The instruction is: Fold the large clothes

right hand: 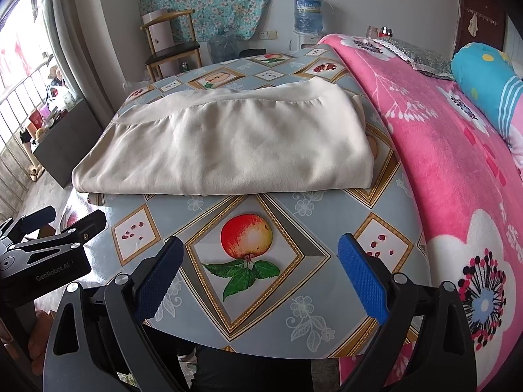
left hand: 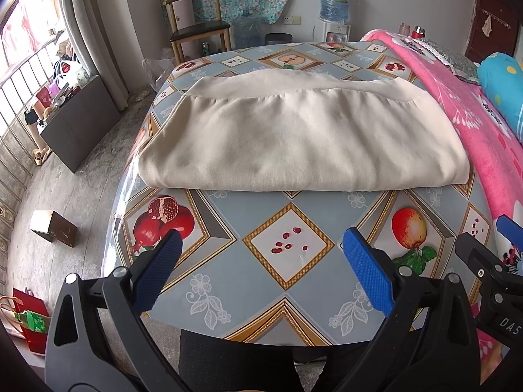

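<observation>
Holding both grippers wide apart and empty, clear of the folded cream knit garment (left hand: 294,137).
We judge the left gripper (left hand: 260,261) and right gripper (right hand: 258,263) hang back over the fruit-patterned counter (left hand: 287,294) because folding looks done.

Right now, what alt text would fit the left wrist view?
A folded cream garment lies on a fruit-patterned tablecloth. The left tongs hang open near the table's front edge, holding nothing, with a pink blanket at right.
</observation>
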